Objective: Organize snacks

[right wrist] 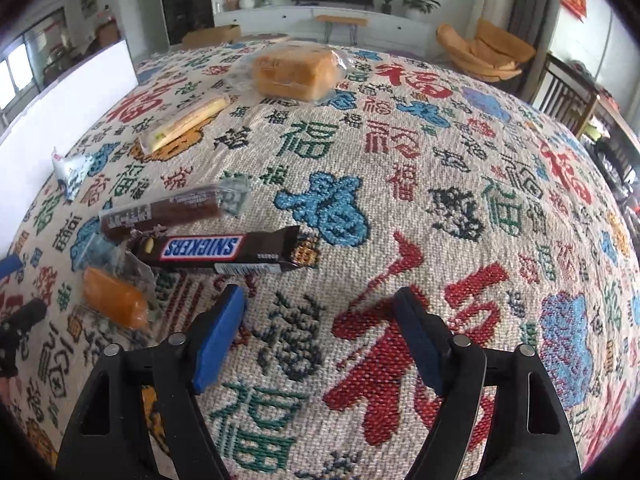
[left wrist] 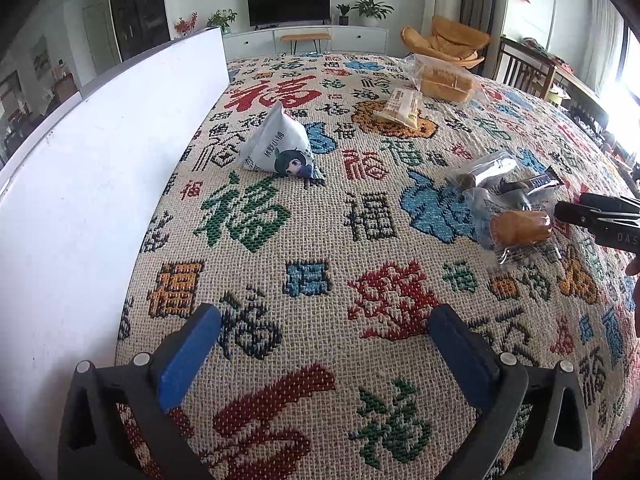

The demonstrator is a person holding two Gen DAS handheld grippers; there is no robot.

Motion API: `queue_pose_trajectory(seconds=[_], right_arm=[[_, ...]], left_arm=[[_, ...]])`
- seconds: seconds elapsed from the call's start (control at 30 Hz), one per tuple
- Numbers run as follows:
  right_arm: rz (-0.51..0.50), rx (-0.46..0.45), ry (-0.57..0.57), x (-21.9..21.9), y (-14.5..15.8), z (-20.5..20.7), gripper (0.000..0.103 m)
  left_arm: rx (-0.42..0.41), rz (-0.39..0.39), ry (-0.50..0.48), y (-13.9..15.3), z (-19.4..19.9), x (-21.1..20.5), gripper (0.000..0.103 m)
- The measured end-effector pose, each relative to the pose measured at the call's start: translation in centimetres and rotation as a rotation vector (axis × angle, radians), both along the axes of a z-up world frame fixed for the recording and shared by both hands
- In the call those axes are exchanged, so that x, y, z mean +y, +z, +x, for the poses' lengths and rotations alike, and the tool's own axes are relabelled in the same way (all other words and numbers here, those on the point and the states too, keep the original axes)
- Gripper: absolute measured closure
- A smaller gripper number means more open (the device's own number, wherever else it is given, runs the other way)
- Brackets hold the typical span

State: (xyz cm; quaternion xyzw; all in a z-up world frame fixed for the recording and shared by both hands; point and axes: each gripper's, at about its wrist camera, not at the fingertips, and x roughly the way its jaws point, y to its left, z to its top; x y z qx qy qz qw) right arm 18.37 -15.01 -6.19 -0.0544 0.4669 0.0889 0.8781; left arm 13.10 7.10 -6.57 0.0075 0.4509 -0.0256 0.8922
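Both grippers, left gripper [left wrist: 324,356] and right gripper [right wrist: 320,336], gape empty above the patterned woven tablecloth [right wrist: 400,208]. Judged between pickups; next, the right must swing toward ten o'clock onto the brown Snickers bar [right wrist: 218,250].

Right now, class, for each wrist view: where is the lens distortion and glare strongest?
Left wrist view: the white board bows into a curve, the window at the right edge is blown out. Right wrist view: the tablecloth bulges like a dome, corners vignette black, the Snickers bar stays sharp.
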Motion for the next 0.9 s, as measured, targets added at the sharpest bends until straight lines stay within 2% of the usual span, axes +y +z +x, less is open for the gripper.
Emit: queue_pose_trajectory(seconds=[0.2, 0.3, 0.9], right_arm=[[0.057, -0.038, -0.024, -2.9, -0.3, -1.1, 0.017], [0.034, -0.042, -0.028, -2.6, -0.3, -1.1, 0.016], [0.038, -0.042, -0.031, -2.6, -0.4, -1.1, 0.015]], left_arm=[[-0.004, 0.004, 0.005, 0.0, -0.1, 0.0, 0.000], [-0.004, 0.004, 0.005, 0.0, -0.1, 0.0, 0.000], [-0.006, 0.006, 0.006, 0.0, -0.2, -0.1, 0.000]])
